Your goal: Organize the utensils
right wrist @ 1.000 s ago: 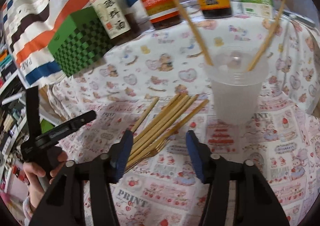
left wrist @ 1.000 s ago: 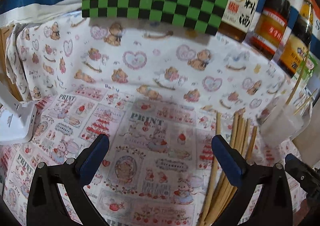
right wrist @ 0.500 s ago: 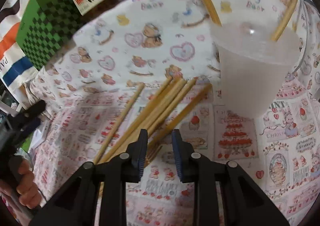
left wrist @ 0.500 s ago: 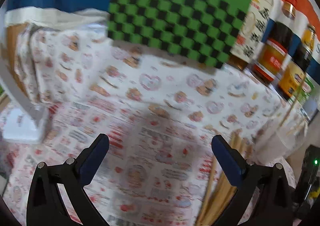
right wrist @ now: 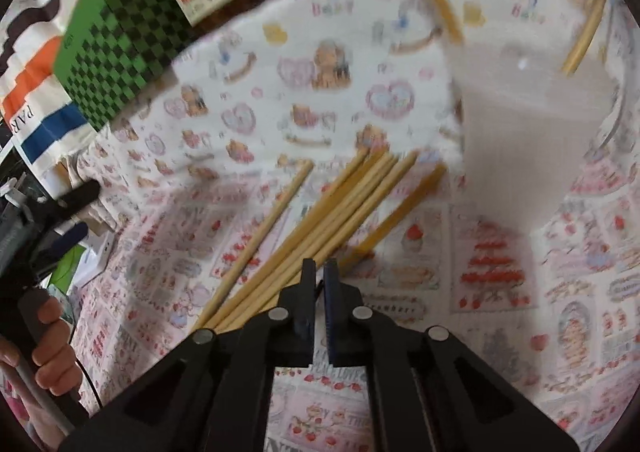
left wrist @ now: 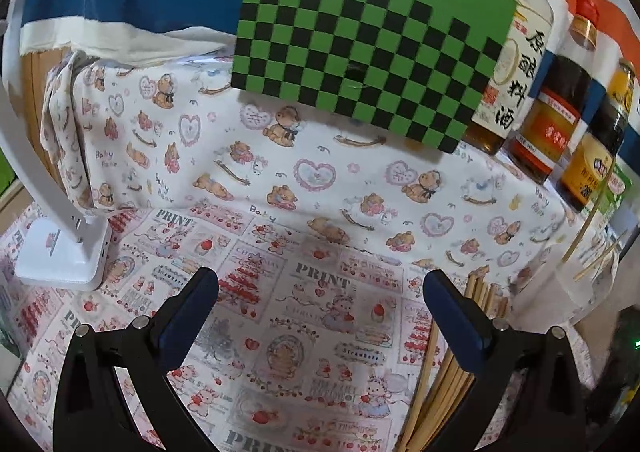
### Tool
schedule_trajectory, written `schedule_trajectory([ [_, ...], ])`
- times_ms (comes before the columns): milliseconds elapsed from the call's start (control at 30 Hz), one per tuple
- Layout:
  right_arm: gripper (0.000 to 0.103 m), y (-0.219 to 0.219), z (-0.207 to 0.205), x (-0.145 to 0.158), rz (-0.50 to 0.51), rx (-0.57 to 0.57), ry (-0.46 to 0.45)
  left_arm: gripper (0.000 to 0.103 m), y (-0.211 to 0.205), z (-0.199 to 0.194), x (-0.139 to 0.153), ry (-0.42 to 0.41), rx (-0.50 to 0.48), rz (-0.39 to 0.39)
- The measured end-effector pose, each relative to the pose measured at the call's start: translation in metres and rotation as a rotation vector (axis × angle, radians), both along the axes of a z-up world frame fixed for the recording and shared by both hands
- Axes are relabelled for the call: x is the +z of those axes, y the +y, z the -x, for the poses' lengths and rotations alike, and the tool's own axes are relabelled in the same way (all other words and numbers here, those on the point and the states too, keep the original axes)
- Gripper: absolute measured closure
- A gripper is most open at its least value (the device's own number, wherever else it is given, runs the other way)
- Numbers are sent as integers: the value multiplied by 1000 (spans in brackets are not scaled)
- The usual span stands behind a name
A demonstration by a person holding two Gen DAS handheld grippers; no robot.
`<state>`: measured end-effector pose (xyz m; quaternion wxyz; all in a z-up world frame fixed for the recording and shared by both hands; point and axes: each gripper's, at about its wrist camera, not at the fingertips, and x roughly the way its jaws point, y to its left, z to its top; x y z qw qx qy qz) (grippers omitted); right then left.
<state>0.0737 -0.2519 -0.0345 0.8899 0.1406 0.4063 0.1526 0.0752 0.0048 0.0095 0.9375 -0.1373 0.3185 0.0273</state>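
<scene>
Right gripper [right wrist: 320, 272] low in frame, pinched tight at the chopsticks [right wrist: 340, 208]; unclear whether one is caught. Left gripper [left wrist: 320, 292] wide, holding nothing; cup [right wrist: 532, 124] upper right.

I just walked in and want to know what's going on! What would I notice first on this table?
You'd spot the bundle of wooden chopsticks lying in the middle of the teddy-bear tablecloth, with the right gripper pinched shut at their near ends. Just right of them stands a cloudy plastic cup with two chopsticks poking out. At the back, a bright green checkered box sits beside a row of sauce bottles.
</scene>
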Motion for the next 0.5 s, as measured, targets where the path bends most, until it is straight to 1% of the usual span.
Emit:
schedule_trajectory([
  [133, 101, -19, 20, 29, 8, -54, -131, 1, -6, -1, 0, 15, -32, -27],
  [167, 101, -23, 25, 35, 17, -67, -161, 1, -8, -3, -1, 37, -49, -34],
  [233, 101, -31, 38, 53, 63, -115, -264, 2, -18, -8, -7, 111, -104, -59],
  [300, 101, -36, 45, 65, 92, -158, -328, 2, -30, -9, -11, 131, -165, -76],
  [333, 101, -39, 47, 71, 91, -174, -349, 2, -37, -9, -13, 142, -183, -96],
  [367, 100, -41, 48, 74, 84, -179, -357, 6, -46, -9, -16, 153, -208, -120],
  [400, 100, -42, 48, 76, 82, -178, -360, 13, -54, -8, -19, 162, -236, -138],
  [433, 101, -42, 49, 79, 86, -173, -366, 16, -62, -8, -21, 173, -263, -150],
  [467, 101, -41, 50, 80, 93, -173, -372, 21, -68, -7, -24, 190, -284, -153],
  [500, 101, -38, 51, 82, 108, -173, -382, 21, -73, -8, -28, 218, -305, -133],
])
